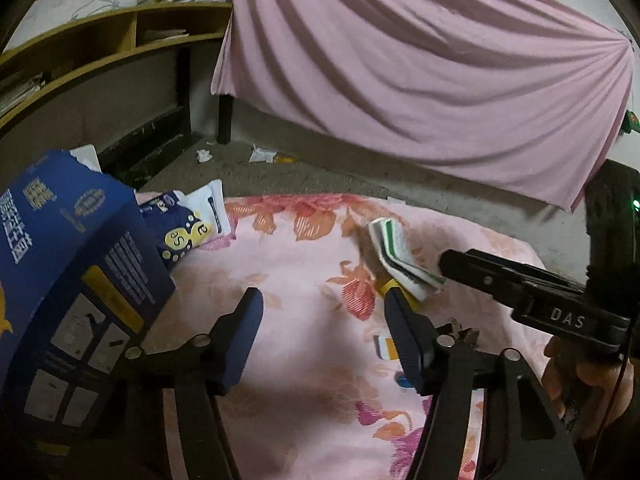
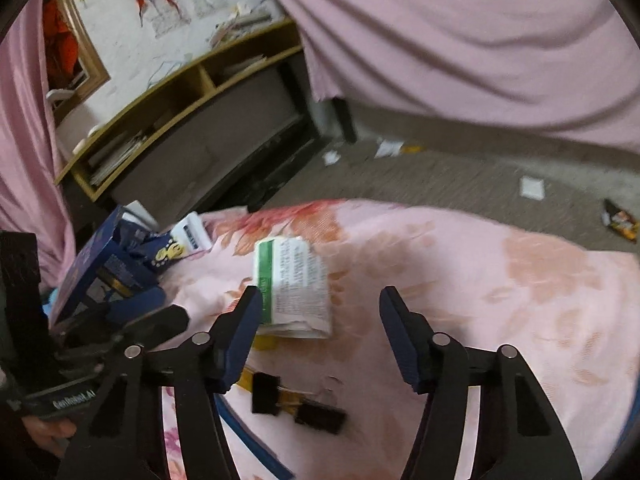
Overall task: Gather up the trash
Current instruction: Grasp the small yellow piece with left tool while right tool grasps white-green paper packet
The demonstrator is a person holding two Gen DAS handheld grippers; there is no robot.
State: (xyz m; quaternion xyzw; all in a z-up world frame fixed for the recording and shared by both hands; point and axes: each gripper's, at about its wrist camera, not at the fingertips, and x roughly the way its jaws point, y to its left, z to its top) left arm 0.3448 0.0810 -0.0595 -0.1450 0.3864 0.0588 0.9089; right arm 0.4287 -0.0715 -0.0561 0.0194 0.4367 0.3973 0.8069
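Left tool (image 1: 322, 300) is seen in the left wrist view with its two blue-padded fingers apart and nothing between them, held above a pink floral bedspread (image 1: 304, 264). A folded white and green paper packet (image 1: 404, 258) lies on the bedspread just beyond the right-hand finger, with a yellow scrap partly under it. A blue printed box (image 1: 76, 280) stands at the left edge, and a blue and white wrapper (image 1: 188, 224) lies beside it. Paper scraps (image 1: 262, 155) are scattered on the floor near a pink hanging sheet (image 1: 420, 60).

Right tool (image 2: 318, 304) is shown in the right wrist view, also parted and empty. The paper packet (image 2: 294, 288) lies on the bedspread (image 2: 500, 280) just ahead, nearer the left-hand finger. Black binder clips (image 2: 296, 402) rest closer to the camera. The left tool (image 2: 136, 320) is seen near the box (image 2: 96, 268).
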